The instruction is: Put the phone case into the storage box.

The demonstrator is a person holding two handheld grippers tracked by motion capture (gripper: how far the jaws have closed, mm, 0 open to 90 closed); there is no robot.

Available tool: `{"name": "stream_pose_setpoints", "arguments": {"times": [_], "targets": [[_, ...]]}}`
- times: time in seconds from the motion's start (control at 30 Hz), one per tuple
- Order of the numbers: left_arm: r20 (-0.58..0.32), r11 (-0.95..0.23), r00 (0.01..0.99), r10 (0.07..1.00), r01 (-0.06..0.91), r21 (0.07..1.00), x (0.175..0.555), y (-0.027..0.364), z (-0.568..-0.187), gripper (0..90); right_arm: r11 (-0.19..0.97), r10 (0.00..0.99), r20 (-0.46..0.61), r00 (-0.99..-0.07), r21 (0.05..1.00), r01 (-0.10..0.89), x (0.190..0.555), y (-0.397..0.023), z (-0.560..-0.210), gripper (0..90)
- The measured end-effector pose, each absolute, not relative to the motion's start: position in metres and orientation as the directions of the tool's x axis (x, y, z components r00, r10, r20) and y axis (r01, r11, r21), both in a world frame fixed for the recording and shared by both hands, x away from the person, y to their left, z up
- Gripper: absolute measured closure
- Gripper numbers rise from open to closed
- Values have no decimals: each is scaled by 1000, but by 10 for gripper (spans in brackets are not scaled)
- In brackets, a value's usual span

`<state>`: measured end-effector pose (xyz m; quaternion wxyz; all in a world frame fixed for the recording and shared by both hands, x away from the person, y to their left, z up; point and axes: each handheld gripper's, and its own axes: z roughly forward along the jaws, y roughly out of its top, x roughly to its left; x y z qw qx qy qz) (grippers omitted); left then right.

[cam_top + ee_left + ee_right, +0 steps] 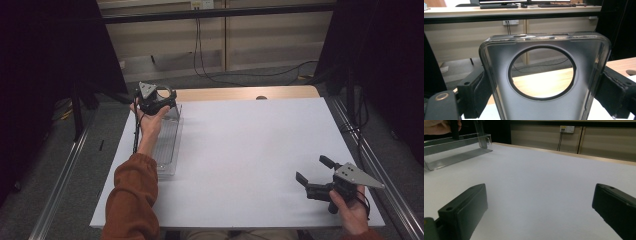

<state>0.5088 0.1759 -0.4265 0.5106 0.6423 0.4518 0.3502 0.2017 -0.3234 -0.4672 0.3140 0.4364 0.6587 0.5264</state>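
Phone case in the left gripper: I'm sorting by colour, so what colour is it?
Clear, smoky grey phone case; left gripper view.

The high view is dim at its edges, where black curtains swallow detail, while the white table top is evenly lit from above with only faint, soft shadows. The left gripper view is sharp in the distance but soft up close; the clear phone case carries pale glare along its top rim. The right gripper view is slightly grainy, its near black jaws blurred.
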Motion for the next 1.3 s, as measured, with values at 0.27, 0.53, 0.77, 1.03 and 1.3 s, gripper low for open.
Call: {"name": "stream_pose_setpoints", "arguments": {"times": [0.27,0.53,0.77,1.03,1.3], "targets": [[2,-84,352,936,218,972,513,178,-432,112,65,905,47,-423,967,246,201,-323,-467,0],[1,-80,345,938,213,974,515,175,-433,110,66,903,47,-427,967,245,201,-323,-467,0],[7,-86,345,939,215,973,517,174,-433,106,67,902,46,-429,967,245,201,-324,-467,0],[9,-86,332,943,218,972,518,174,-433,97,68,901,44,-433,968,240,201,-324,-467,0],[0,-76,330,944,217,973,520,174,-433,84,63,903,49,-426,967,246,201,-324,-467,0]]}}
